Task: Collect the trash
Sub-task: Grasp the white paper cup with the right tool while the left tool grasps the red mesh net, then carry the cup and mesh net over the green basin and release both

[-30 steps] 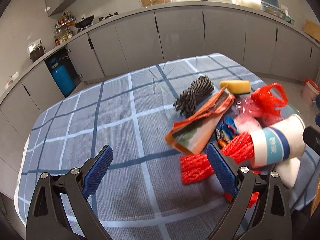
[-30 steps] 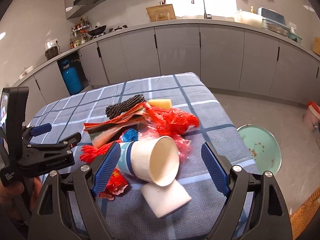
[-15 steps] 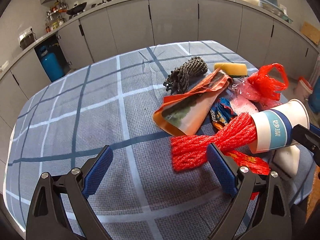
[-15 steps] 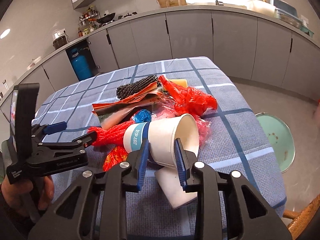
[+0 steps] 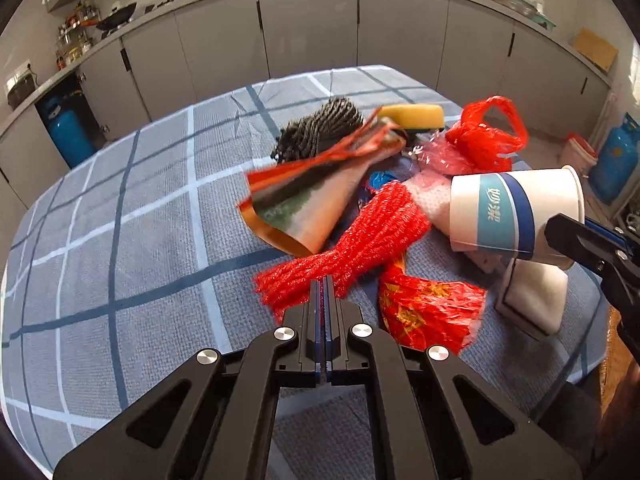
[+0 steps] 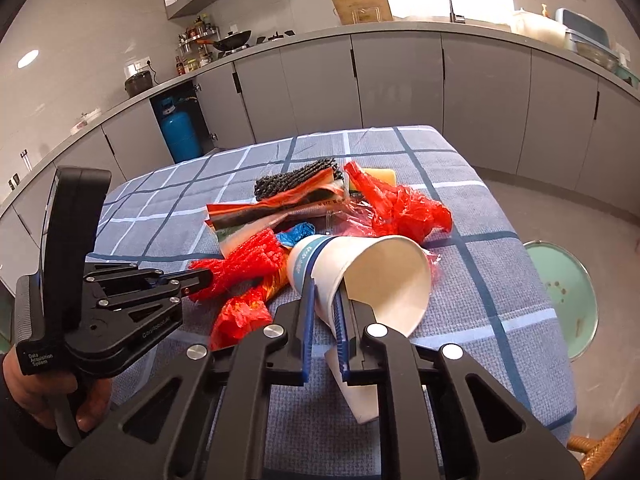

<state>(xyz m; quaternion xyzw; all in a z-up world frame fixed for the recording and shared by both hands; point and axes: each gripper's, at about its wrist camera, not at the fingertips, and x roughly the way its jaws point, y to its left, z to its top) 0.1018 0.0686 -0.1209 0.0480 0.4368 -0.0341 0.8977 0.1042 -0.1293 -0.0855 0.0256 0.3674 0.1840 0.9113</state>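
Paper cup (image 6: 360, 276) on side, squeezed; red net (image 5: 360, 248) beside it; wrappers heaped behind.

Bare checked tablecloth (image 5: 132, 240) lies open toward nine o'clock; the trash pile (image 5: 360, 184) blocks one to three o'clock.

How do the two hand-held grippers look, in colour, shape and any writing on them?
Both are black plastic frames with triangular cut-outs, silver round bolts at the joints and blue ribbed pads on the jaws. The left gripper and the right gripper look alike. In the right wrist view, the left one has small white lettering reading "Data Acquisition System" and a tall flat black block on top.
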